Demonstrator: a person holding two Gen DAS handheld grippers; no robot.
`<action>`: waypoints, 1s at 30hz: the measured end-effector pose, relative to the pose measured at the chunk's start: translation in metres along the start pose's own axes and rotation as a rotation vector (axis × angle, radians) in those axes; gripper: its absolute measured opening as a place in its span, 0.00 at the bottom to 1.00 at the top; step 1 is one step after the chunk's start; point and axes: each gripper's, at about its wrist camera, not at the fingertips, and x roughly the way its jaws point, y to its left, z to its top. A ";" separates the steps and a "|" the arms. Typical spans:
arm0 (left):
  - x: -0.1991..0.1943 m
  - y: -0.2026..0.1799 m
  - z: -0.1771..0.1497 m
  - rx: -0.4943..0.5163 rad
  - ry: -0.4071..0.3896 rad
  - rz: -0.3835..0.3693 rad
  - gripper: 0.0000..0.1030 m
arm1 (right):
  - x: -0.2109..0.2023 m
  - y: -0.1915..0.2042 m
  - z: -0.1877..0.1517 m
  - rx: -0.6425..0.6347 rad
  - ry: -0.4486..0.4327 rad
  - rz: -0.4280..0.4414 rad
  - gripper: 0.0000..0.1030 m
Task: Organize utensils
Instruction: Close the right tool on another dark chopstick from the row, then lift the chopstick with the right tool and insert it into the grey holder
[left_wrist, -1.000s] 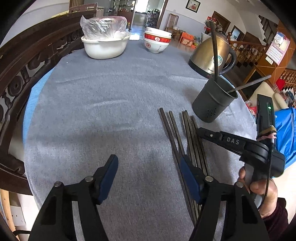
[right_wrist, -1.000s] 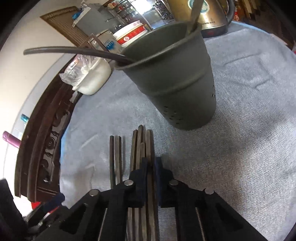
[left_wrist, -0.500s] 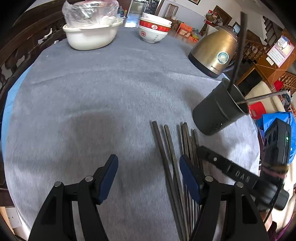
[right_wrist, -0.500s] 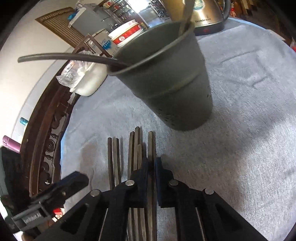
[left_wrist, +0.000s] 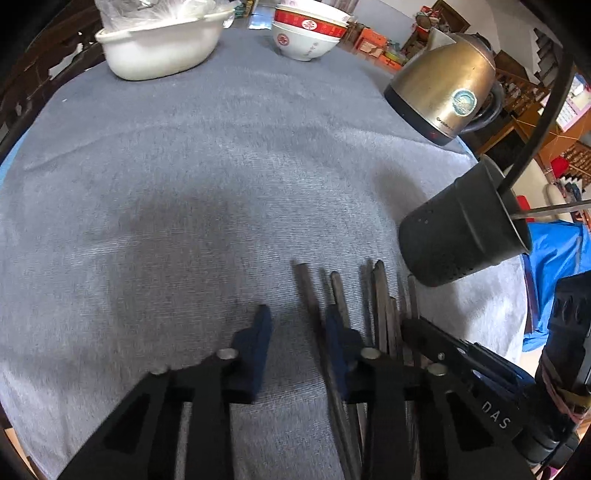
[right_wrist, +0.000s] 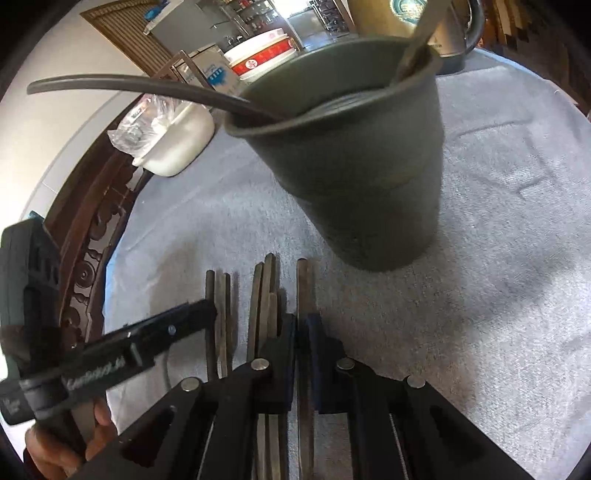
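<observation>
**Chopsticks to holder: lift the one you've got, keep the left clear**

Big picture first: round tabletop w/ grey cloth. Far side holds 1 white basin under plastic wrap, a stack of red-and-white bowls (count unclear) and 1 brass kettle. Near you stands 1 dark utensil holder, upright, w/ 2 utensils already leaning in it.

Just short of the holder lie the chopsticks, side by side on the cloth, tips toward it. Approx 6–7; they overlap, so no exact count.

Your right gripper is pinched tight on 1 chopstick, the rightmost of the bunch. Lift it straight up before swinging, so the neighbours don't drag along, then tip it pointing down over the holder's rim.

Your left gripper has just been narrowing; its jaws stand a little apart w/ the leftmost stick between them, pads not clearly pressing yet. Centre on that stick alone before you finish closing, and keep it off the right gripper just beside it.
</observation>
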 end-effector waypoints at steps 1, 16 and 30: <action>0.002 0.000 -0.001 0.007 0.011 -0.014 0.11 | -0.003 -0.001 0.000 -0.001 0.000 0.003 0.07; -0.010 0.007 -0.007 0.111 0.059 -0.004 0.29 | -0.012 -0.010 0.007 -0.007 0.027 -0.089 0.09; -0.008 -0.001 0.002 0.080 -0.015 0.019 0.10 | -0.018 -0.007 0.010 -0.072 -0.017 -0.058 0.06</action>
